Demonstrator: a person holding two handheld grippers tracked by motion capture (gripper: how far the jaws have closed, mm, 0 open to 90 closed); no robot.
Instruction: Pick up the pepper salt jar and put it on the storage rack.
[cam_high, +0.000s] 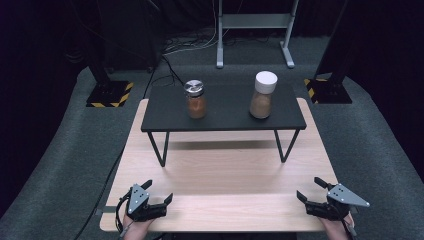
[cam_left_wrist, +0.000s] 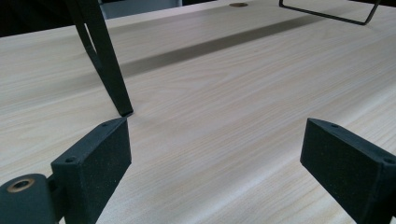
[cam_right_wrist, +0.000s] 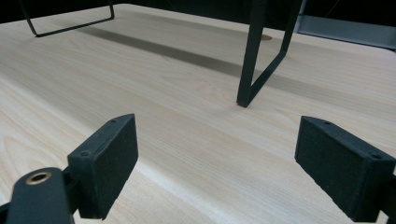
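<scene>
Tabletop (cam_high: 220, 165) of pale wood grain spreads widest, its near edge flanked by the two grippers. Standing on its far half is a black riser shelf (cam_high: 222, 107) on thin bent-rod legs, and on that shelf two jars stand upright and well apart: a taller jar with a white cap (cam_high: 262, 95) toward the right, and a shorter jar with a metal lid (cam_high: 195, 99) toward the left, both holding brown powder. No label, brand or writing can be read on either jar or elsewhere in the high view.

Left gripper (cam_high: 160, 192) sits low at the near left corner of the table, held in a hand that enters from the bottom edge; its jaws stand wide apart with only bare wood between them. In the left gripper view one black shelf leg (cam_left_wrist: 105, 60) comes down just beyond the left jaw. Right gripper (cam_high: 310, 189) sits at the near right corner, jaws likewise spread wide with nothing between them. In the right gripper view the other shelf leg (cam_right_wrist: 254, 56) stands on the wood between and beyond the jaws.

Both jars lie far ahead of the jaws, up on the shelf, touched by neither gripper.
</scene>
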